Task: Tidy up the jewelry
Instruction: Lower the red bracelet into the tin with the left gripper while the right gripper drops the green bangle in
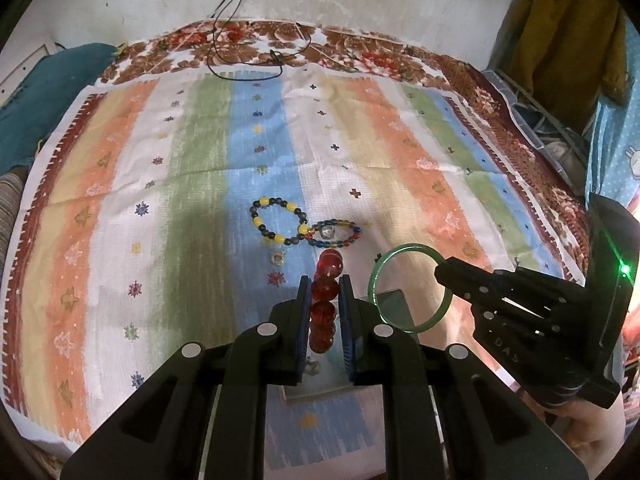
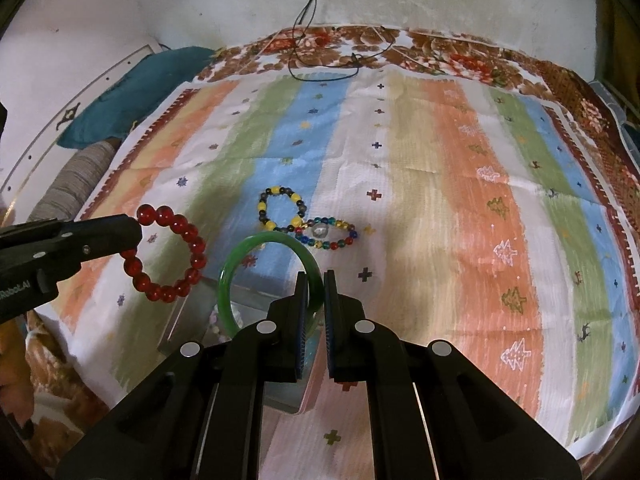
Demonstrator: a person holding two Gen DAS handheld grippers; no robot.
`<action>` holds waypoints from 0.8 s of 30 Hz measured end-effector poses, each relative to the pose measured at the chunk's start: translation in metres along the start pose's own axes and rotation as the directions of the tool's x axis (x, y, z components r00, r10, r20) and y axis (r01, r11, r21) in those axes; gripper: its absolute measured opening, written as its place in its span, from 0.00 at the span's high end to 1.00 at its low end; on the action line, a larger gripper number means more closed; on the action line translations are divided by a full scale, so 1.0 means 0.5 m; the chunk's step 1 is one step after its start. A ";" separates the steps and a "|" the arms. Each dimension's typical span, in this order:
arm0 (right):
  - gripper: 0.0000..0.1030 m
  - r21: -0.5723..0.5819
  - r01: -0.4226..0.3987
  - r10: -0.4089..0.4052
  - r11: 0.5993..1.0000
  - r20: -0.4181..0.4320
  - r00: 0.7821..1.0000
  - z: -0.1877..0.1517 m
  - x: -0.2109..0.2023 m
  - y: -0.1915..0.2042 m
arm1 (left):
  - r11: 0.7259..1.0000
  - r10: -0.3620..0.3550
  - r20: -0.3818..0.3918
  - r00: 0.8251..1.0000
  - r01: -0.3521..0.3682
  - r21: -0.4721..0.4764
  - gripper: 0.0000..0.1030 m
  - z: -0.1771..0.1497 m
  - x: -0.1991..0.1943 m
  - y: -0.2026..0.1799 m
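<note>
My left gripper [image 1: 325, 286] is shut on a red bead bracelet [image 1: 325, 312], held above the cloth; it also shows in the right wrist view [image 2: 172, 254]. My right gripper [image 2: 316, 282] is shut on a green bangle [image 2: 236, 272], also seen in the left wrist view [image 1: 412, 246]. Both hang over a clear box [image 2: 248, 328] near the front. A yellow-and-grey bead bracelet [image 1: 278, 220] and a multicoloured bead bracelet [image 1: 334, 234] lie touching on the striped cloth [image 1: 160, 200]. A small ring [image 1: 277, 258] lies nearby.
A black cord [image 1: 240, 52] lies at the far edge of the bed. A teal cushion [image 1: 44, 96] is at the left and hanging clothes [image 1: 568, 40] at the right. A floral blanket [image 1: 500, 92] lies under the cloth.
</note>
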State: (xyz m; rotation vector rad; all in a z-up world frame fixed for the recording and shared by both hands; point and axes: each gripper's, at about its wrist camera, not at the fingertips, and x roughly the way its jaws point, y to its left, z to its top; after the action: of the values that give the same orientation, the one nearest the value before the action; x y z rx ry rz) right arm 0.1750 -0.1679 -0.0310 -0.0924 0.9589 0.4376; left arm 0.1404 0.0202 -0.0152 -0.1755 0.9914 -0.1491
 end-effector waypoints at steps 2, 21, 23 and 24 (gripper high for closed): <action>0.92 -0.005 -0.002 0.002 1.000 0.003 1.000 -0.004 -0.005 0.004 | 1.000 0.000 0.002 1.000 0.000 0.000 0.87 -0.006 -0.004 -0.001; 0.55 -0.039 -0.032 0.030 0.999 -0.042 0.999 -0.033 0.002 0.034 | 0.997 0.057 -0.028 0.998 -0.056 0.051 0.87 -0.038 0.000 -0.023; 0.55 -0.005 -0.022 0.022 1.000 -0.042 0.999 -0.028 0.001 0.018 | 0.998 0.060 -0.023 0.998 -0.059 0.024 0.82 -0.034 -0.003 -0.010; 0.52 0.010 -0.018 0.019 1.000 -0.045 0.999 -0.027 0.002 0.010 | 0.998 0.066 -0.021 0.998 -0.066 0.005 0.76 -0.032 -0.004 0.000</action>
State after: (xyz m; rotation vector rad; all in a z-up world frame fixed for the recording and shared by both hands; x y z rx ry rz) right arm 0.1631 -0.1667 -0.0388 -0.0850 1.0066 0.4494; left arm 0.1259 0.0193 -0.0221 -0.1371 1.0163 -0.0934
